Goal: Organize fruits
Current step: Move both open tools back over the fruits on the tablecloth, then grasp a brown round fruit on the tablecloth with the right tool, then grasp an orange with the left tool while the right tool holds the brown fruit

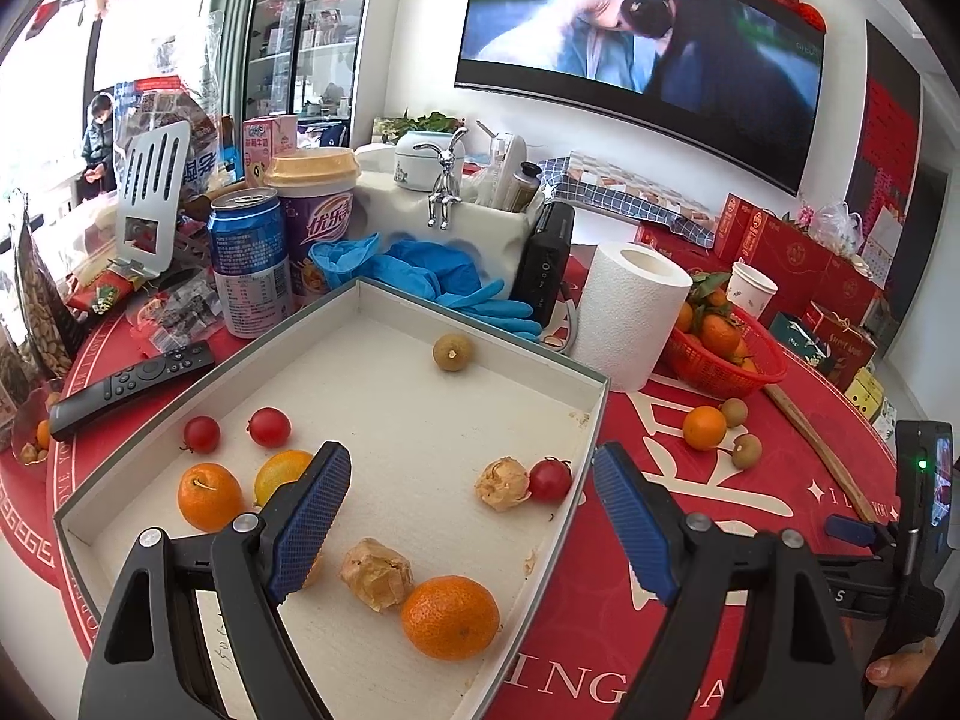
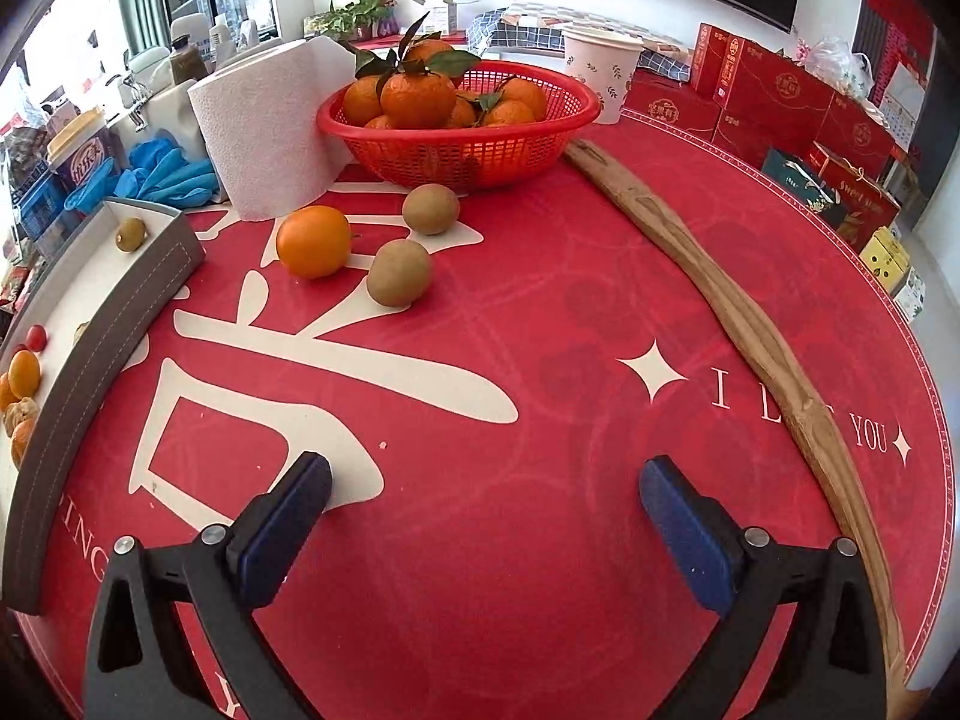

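The red table mat (image 2: 540, 312) has "I L… YOU" printed in white beside a star, with a wooden stick (image 2: 744, 324) lying across the middle word. The purple instant-drink cup (image 1: 315, 222) behind the grey box says 优乐美.

Paper roll (image 2: 270, 126) stands ahead-left of the gripper; wooden stick (image 2: 738, 312) lies to its right; paper cup (image 2: 603, 75) stands far ahead.

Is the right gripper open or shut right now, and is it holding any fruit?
Open and empty. The right gripper shows its blue pads wide apart over bare red tablecloth, nothing between them.
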A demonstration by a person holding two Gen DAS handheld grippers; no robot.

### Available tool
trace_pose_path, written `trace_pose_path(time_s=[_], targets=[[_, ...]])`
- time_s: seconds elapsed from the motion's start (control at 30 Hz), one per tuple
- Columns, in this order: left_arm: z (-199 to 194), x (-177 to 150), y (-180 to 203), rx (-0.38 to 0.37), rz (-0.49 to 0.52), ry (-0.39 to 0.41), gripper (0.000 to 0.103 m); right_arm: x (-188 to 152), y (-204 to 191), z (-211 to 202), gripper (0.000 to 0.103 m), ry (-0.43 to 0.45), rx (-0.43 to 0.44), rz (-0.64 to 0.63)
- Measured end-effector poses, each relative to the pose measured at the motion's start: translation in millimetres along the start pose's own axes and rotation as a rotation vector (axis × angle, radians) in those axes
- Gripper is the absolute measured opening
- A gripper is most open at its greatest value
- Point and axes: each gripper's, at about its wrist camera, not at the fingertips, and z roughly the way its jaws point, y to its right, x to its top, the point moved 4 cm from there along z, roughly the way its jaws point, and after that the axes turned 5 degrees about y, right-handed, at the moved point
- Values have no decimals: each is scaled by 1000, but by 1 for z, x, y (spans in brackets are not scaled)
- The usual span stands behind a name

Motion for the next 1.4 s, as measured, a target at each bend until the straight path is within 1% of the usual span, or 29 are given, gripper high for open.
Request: trace_pose_path(time_s=[0.13,0.33,0.47,0.53,0.6,0.63,0.67,0.7,0.73,0.77,0.87,0.97,1.07,1.17,1.3,1.4], targets=[[0,-2,4,-5,15,0,86,14,-3,10,103,7,-8,10],[1,-4,13,-19,53,-1,86,38,-11,28,103,26,3,-4],[3,-6,18,-18,80,-1,86,46,-15,34,103,37,5,-10],[4,-8,21,-20,82,-6,86,47,-19,31,95,56,11,-19],[6,-9,25,-23,90,-9,86,48,-24,28,78,71,24,-36],[6,-10,26,-25,97,-11,86,49,-26,27,75,75,30,-42],[7,-11,29,-29,104,-11,86,48,-28,26,68,80,33,-47],[6,-12,31,-32,112,-11,86,48,-30,25,54,87,38,-51],[6,-13,34,-37,120,-9,86,48,-31,23,42,93,41,-53],[6,-15,36,-44,128,-8,86,48,-31,22,28,92,48,-49],[5,-20,45,-72,154,-13,86,43,-22,15,28,99,78,-1],[7,-27,58,-104,191,-40,86,26,-7,-6,28,114,102,42],[9,-29,79,-147,237,-67,86,7,10,-28,28,132,95,35],[15,-25,110,-187,306,-95,86,-4,28,-43,28,156,110,57],[36,-14,150,-190,404,-106,86,-10,51,-46,28,155,158,119],[60,-11,170,-203,438,-139,86,-14,62,-48,28,144,178,151]])
